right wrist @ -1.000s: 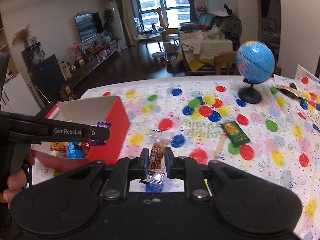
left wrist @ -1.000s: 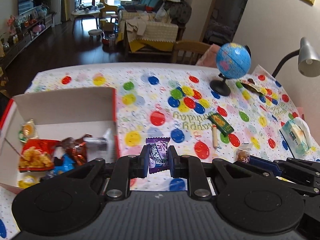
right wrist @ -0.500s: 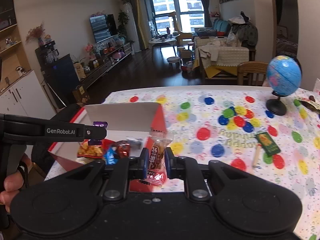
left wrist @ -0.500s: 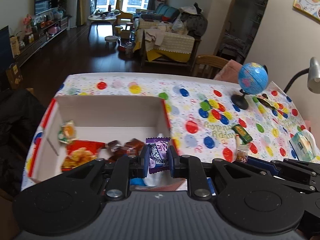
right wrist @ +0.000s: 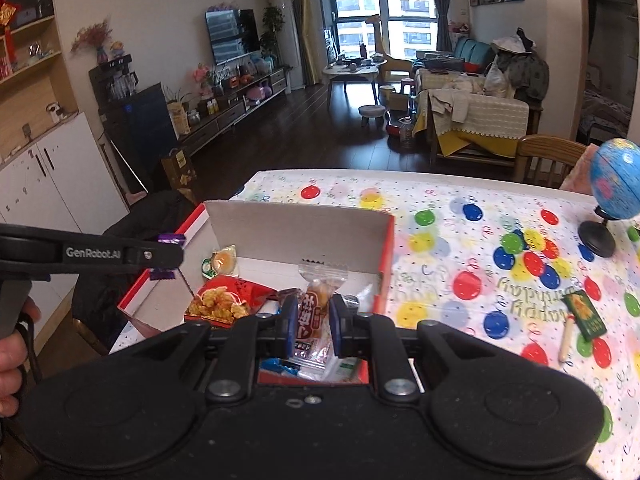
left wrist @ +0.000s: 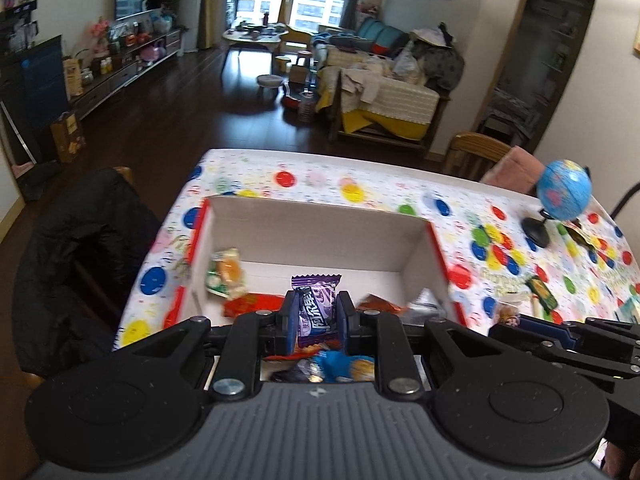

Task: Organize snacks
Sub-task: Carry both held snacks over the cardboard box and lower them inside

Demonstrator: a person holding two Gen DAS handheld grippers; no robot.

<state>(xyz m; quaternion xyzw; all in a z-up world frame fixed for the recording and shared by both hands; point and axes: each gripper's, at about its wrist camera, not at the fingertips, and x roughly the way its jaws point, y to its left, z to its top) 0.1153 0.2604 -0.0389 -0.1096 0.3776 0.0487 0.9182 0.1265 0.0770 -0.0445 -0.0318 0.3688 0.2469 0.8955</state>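
Left hand-held gripper (left wrist: 317, 318) clamps purple candy (left wrist: 316, 312) above box (left wrist: 320, 236); right hand-held gripper (right wrist: 314, 322) clamps clear-wrapped snack (right wrist: 316, 304) over box interior. Globe (right wrist: 614, 184) at 2 o'clock on worktop (right wrist: 460, 264)

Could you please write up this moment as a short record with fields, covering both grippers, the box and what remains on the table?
left gripper: shut on purple candy, above the box
right gripper: shut on clear-wrapped snack, above the box
box: open, red outside, several snacks inside
red chip bag: lying in the box
left on table: green packet, globe
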